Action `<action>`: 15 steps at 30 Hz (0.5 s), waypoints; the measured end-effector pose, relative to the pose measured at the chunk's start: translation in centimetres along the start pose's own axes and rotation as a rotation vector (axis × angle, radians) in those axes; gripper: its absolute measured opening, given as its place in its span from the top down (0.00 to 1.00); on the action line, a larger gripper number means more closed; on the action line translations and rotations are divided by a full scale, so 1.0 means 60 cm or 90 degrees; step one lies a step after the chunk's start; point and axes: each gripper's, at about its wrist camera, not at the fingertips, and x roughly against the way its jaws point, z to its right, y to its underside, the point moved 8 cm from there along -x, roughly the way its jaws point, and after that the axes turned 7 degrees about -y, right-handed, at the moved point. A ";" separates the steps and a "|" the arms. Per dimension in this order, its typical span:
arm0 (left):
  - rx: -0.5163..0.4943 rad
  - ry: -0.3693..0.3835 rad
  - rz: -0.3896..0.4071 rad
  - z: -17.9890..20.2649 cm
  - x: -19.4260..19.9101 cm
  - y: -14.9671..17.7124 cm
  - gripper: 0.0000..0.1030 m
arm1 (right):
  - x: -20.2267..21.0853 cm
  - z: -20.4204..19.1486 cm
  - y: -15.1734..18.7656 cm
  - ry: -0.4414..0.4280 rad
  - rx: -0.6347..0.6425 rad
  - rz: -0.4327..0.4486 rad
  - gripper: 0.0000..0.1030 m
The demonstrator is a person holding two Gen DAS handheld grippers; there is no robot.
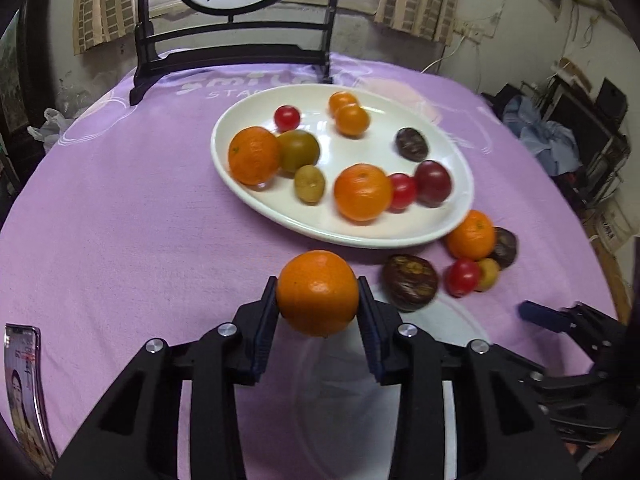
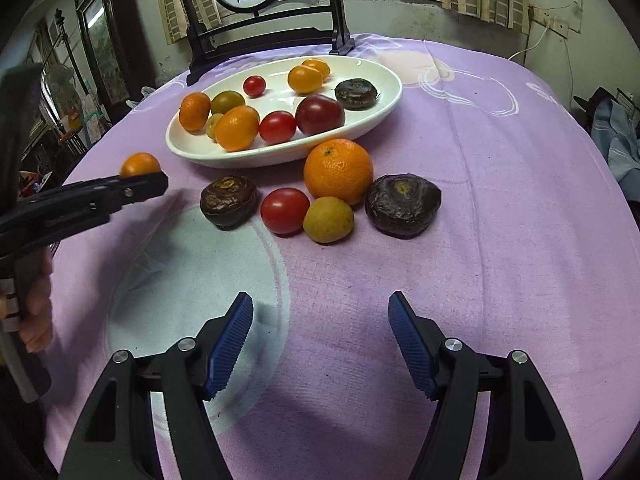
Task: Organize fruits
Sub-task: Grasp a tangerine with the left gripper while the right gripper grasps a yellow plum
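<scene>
Orange tangerine (image 1: 318, 293), light, soft-skinned, clamped across middle by left gripper (image 1: 318, 300), near plate (image 1: 256, 200); right gripper (image 2: 320, 344) apart, empty.

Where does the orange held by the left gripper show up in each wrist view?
Left wrist: the held orange sits at lower centre, clamped between the left gripper pads, in front of the white plate.
Right wrist: the same orange is at the left edge, peeking above that gripper's fingers.
Shared landmark: the white plate.
</scene>
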 end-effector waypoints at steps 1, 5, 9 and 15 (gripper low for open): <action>-0.007 0.006 0.002 0.005 0.003 0.004 0.64 | -0.002 -0.003 -0.001 0.010 0.012 0.001 0.40; -0.026 0.029 0.005 0.016 0.004 0.014 0.64 | -0.004 -0.001 -0.006 0.028 0.016 0.002 0.55; -0.005 0.055 -0.005 0.006 -0.001 0.015 0.64 | -0.013 0.009 -0.021 0.033 0.006 -0.002 0.61; -0.001 0.057 0.004 -0.002 0.005 0.012 0.64 | -0.037 0.007 -0.053 0.054 0.028 -0.023 0.72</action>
